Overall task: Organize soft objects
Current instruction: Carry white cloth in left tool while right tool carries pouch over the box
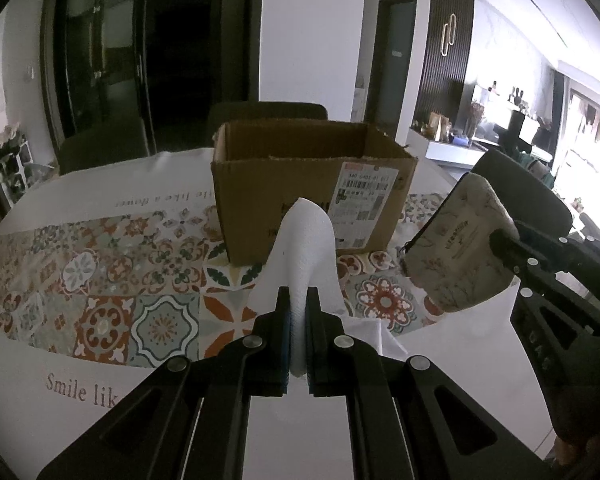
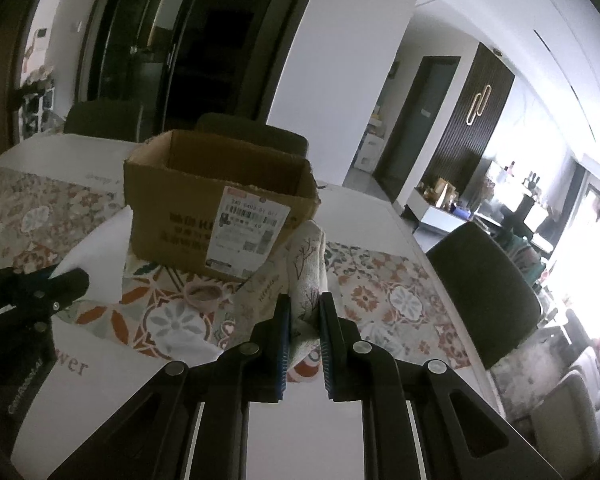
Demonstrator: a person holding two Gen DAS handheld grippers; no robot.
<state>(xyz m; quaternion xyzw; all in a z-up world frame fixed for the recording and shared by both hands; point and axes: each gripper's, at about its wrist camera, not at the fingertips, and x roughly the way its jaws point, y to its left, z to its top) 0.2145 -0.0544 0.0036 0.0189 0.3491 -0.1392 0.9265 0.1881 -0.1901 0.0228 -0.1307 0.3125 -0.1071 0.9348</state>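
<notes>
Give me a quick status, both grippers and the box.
Left gripper shut on white cloth. Right gripper shut on floral pouch. Cardboard box open, straight ahead. Nothing in the way.

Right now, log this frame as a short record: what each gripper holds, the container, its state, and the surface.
left gripper: shut on white cloth, held up in front of the box
right gripper: shut on printed pouch
container: cardboard box, open top, upright, contents not visible
surface: patterned tablecloth
placed in box: neither item yet
</notes>
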